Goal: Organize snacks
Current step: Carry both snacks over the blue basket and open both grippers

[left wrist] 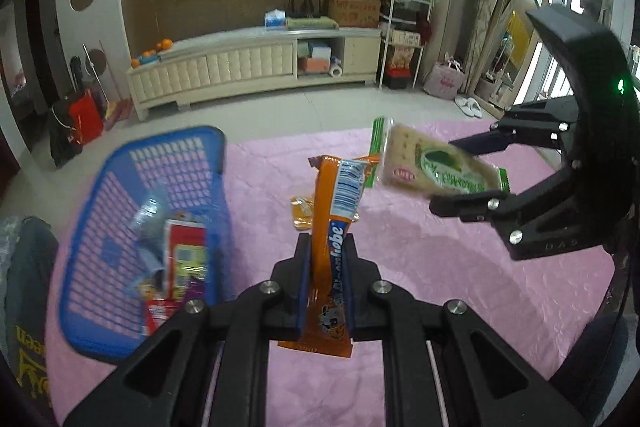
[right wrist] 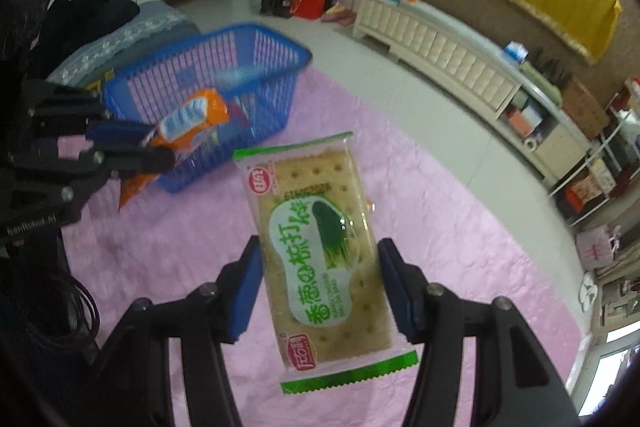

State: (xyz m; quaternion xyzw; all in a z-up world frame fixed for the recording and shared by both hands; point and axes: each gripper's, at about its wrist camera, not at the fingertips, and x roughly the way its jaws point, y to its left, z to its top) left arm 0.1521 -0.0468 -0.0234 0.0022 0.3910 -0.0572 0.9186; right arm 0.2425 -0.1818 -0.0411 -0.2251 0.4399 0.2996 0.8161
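A: Left tool (left wrist: 325, 281): we're seeing it pinching the orange snack bar (left wrist: 334, 227) upright, pads pressing both sides, off the pink cloth (left wrist: 420, 267).

B: Right tool (right wrist: 320, 291)?

A: We're seeing it clamping the green cracker pack (right wrist: 316, 251) by its long edges, in the air too.

B: Basket?

A: Blue basket (left wrist: 120, 187) is sitting at nine o'clock of the left tool, packets lying inside. One orange wrapper (left wrist: 302, 213) is lying on the cloth at twelve.
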